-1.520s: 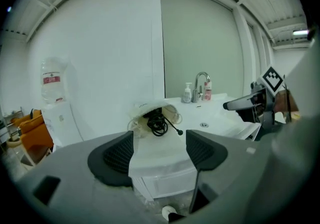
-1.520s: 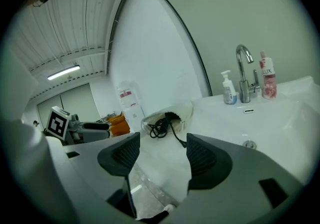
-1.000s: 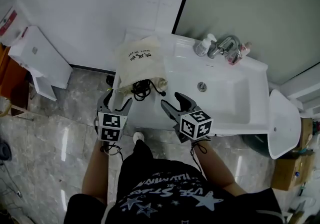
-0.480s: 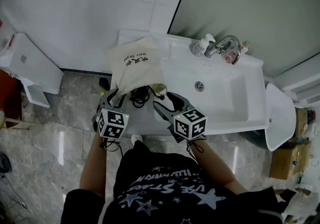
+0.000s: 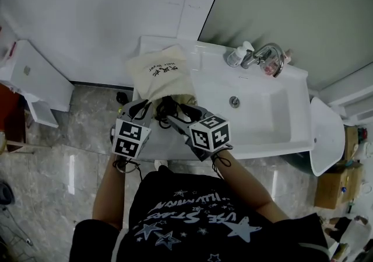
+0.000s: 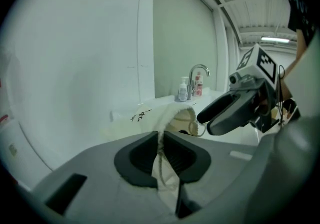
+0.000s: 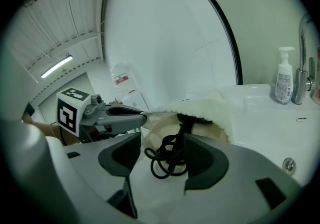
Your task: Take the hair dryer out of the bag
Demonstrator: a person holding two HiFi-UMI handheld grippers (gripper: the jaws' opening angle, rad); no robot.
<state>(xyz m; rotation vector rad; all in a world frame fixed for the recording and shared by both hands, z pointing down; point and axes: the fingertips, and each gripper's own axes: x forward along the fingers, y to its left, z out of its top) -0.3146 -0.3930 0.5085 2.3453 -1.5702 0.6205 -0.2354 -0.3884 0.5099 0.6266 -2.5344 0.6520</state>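
While bag lies at desk left end in head view, long axis wall-to-front-edge, mouth twd person, basin sits right.
Left gripper view: left gripper jaws just closed, clenched on bag rim.
Right gripper view: right gripper jaws apart, hair dryer cord spilling from bag mouth, loose betw them.

1 bag, 1 cord, 1 sink, 1 faucet

Bag: cream cloth, matt, woven, fuzzy at the mouth. Cord: black, smooth, slight sheen, rubbery look. Basin: white, glossy, smooth. Tap: polished metal. Pump bottle: translucent plastic. Floor: grey stone-look, glossy.
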